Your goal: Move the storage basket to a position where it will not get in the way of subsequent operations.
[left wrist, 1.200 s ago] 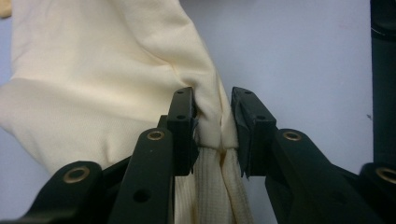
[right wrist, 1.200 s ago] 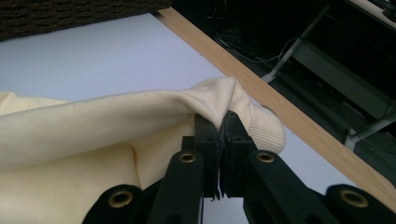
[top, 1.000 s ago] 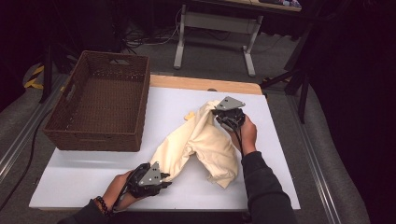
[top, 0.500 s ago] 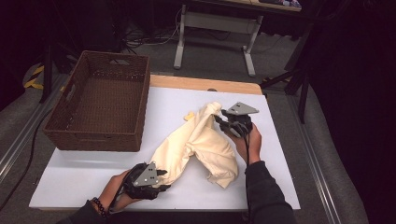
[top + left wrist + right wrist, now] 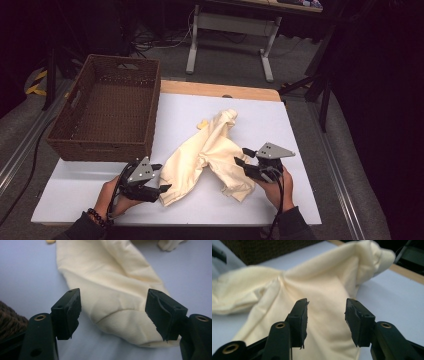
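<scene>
While parted, both tongs (image 5: pixel 164 177) (image 5: pixel 241 156) flank cloth (image 5: pixel 205 152).

Dim room, grey floor (image 5: pixel 320 115), white-legged desk (image 5: pixel 232 37) behind

Cloth (image 5: pixel 210 152) mid-table (image 5: pixel 300 125), basket (image 5: pixel 107 112) to its left, left gripper (image 5: pixel 161 181) and right gripper (image 5: pixel 242 156) flanking its near end

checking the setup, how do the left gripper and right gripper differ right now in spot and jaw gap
The left gripper sits at the cream garment's near-left end, by the wicker basket; the right gripper is at its near-right end. The left gripper's jaws gape wider than the right's. Both have just been opening, cloth ahead of them, not pinched.
</scene>
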A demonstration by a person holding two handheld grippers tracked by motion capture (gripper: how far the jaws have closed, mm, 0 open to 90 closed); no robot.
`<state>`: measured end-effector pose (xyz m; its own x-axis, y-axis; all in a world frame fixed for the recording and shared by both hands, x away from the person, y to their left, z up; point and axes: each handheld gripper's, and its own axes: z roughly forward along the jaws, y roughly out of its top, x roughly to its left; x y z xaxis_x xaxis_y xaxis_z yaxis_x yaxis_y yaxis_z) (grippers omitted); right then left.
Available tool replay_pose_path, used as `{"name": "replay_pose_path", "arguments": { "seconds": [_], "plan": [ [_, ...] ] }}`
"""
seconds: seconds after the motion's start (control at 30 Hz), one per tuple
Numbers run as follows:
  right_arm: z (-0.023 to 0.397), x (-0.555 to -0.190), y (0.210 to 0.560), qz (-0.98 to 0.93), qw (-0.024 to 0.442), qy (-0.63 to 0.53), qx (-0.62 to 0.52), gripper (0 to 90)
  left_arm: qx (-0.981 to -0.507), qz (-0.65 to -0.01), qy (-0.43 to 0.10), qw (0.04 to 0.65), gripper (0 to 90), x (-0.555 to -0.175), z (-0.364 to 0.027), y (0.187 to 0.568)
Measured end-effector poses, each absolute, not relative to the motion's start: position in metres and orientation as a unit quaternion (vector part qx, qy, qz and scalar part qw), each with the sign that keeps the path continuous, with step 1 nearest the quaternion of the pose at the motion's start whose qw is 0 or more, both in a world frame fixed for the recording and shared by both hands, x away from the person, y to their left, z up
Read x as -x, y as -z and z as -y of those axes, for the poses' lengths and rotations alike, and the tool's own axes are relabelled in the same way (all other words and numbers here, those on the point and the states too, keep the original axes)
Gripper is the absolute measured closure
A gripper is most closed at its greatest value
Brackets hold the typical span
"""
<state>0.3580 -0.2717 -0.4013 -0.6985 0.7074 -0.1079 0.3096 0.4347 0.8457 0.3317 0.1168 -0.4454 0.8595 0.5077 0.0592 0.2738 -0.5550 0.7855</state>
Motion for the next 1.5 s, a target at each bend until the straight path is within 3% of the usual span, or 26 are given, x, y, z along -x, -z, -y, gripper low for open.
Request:
{"name": "replay_pose_path", "arguments": {
  "seconds": [0.07,0.2,0.27,0.37,0.47,0.57,0.73,0.87,1.1,1.4,1.5],
  "plan": [
    [0.274,-0.357,0.41,-0.82,0.227,-0.418,-0.318,50.5,-0.871,-0.244,-0.148,0.399,22.0,-0.336,-0.115,0.451],
    [0.275,-0.36,0.426,-0.835,0.21,-0.387,-0.329,41.4,-0.88,-0.25,-0.111,0.389,22.7,-0.342,-0.111,0.458],
    [0.275,-0.361,0.432,-0.842,0.2,-0.379,-0.328,40.0,-0.877,-0.267,-0.112,0.383,17.4,-0.345,-0.109,0.46],
    [0.277,-0.363,0.435,-0.84,0.194,-0.381,-0.335,37.7,-0.882,-0.272,-0.088,0.376,19.1,-0.351,-0.107,0.462],
    [0.28,-0.364,0.437,-0.838,0.191,-0.379,-0.342,38.5,-0.877,-0.279,-0.068,0.386,27.4,-0.354,-0.106,0.463],
    [0.284,-0.366,0.439,-0.836,0.184,-0.378,-0.352,41.4,-0.88,-0.27,-0.049,0.389,46.2,-0.355,-0.104,0.463],
    [0.287,-0.371,0.444,-0.841,0.175,-0.361,-0.364,47.2,-0.879,-0.27,-0.04,0.391,68.4,-0.358,-0.101,0.462],
    [0.294,-0.373,0.445,-0.836,0.172,-0.358,-0.378,48.2,-0.877,-0.268,-0.051,0.396,74.9,-0.355,-0.1,0.461],
    [0.306,-0.378,0.449,-0.831,0.157,-0.343,-0.408,46.4,-0.861,-0.266,-0.063,0.428,77.7,-0.351,-0.106,0.455],
    [0.303,-0.377,0.45,-0.834,0.126,-0.364,-0.395,78.1,-0.855,-0.256,-0.091,0.442,79.1,-0.347,-0.108,0.45],
    [0.299,-0.377,0.45,-0.838,0.125,-0.365,-0.387,81.3,-0.849,-0.256,-0.101,0.45,79.4,-0.345,-0.11,0.446]
  ]
}}
